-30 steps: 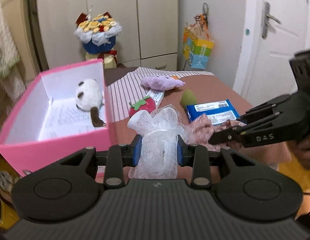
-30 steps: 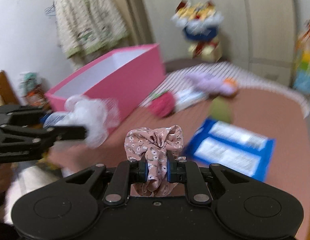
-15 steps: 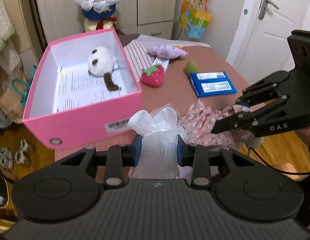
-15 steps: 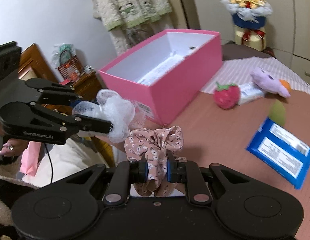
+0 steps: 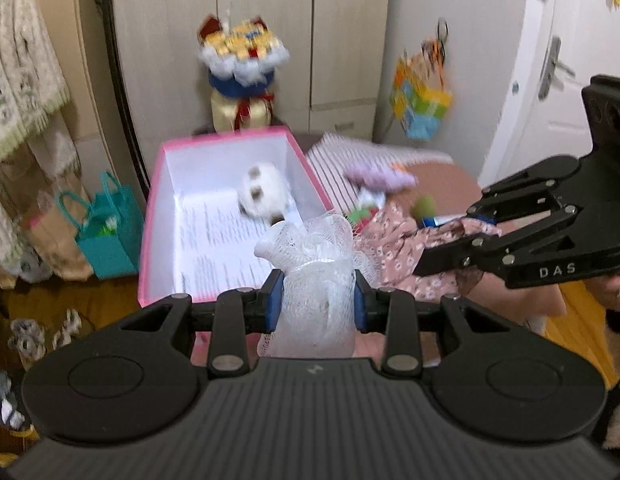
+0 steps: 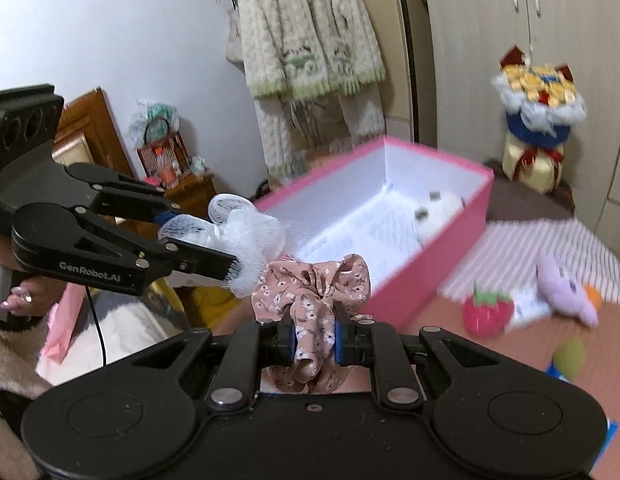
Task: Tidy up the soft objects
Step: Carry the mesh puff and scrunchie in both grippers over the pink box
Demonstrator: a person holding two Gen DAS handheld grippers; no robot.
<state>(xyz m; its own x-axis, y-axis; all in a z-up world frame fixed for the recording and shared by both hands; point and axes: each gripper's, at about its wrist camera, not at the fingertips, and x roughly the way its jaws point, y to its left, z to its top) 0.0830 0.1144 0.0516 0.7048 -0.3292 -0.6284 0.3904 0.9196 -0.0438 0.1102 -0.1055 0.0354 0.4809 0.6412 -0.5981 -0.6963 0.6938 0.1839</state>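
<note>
My left gripper point(image 5: 316, 304) is shut on a white mesh bath pouf point(image 5: 314, 264), held in the air above the near end of the open pink box point(image 5: 149, 224). In the right wrist view the same left gripper point(image 6: 229, 256) carries the white mesh pouf point(image 6: 249, 240) at the left. My right gripper point(image 6: 314, 340) is shut on a pink floral scrunchie point(image 6: 310, 284), also lifted, just in front of the pink box point(image 6: 430, 252). The right gripper point(image 5: 430, 258) appears at the right of the left wrist view with the floral scrunchie point(image 5: 394, 240). A white plush toy point(image 5: 263, 196) lies inside the box.
On the brown table point(image 6: 450, 344) lie a red strawberry plush point(image 6: 488, 312), a purple plush point(image 6: 562, 286), a green soft thing point(image 6: 570, 356) and a blue packet, partly hidden. A flower bouquet point(image 5: 241, 76) stands behind the box. Bags point(image 5: 105, 224) sit on the floor at left.
Both grippers have risen with their loads and come over the near end of the pink box; more of the box's inside and the room behind shows now. Neither grip has changed.
</note>
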